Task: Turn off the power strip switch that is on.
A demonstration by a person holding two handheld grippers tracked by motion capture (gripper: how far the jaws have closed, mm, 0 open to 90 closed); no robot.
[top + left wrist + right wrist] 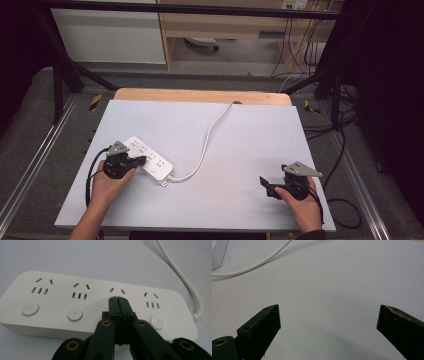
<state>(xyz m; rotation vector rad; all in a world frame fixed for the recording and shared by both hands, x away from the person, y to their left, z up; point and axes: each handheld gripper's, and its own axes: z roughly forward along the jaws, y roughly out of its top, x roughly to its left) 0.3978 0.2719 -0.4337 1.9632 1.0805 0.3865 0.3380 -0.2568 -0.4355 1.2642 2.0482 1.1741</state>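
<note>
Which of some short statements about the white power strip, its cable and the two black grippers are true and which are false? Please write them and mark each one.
1. The left gripper has its jaws pressed together over the white plastic power strip. True.
2. The right gripper is shut. False: its jaws stand wide apart above the bare grey table top.
3. A plug sits in one socket of the strip. False: all four socket groups are empty.
4. The strip's white cable runs toward the far edge of the table. True.
</note>
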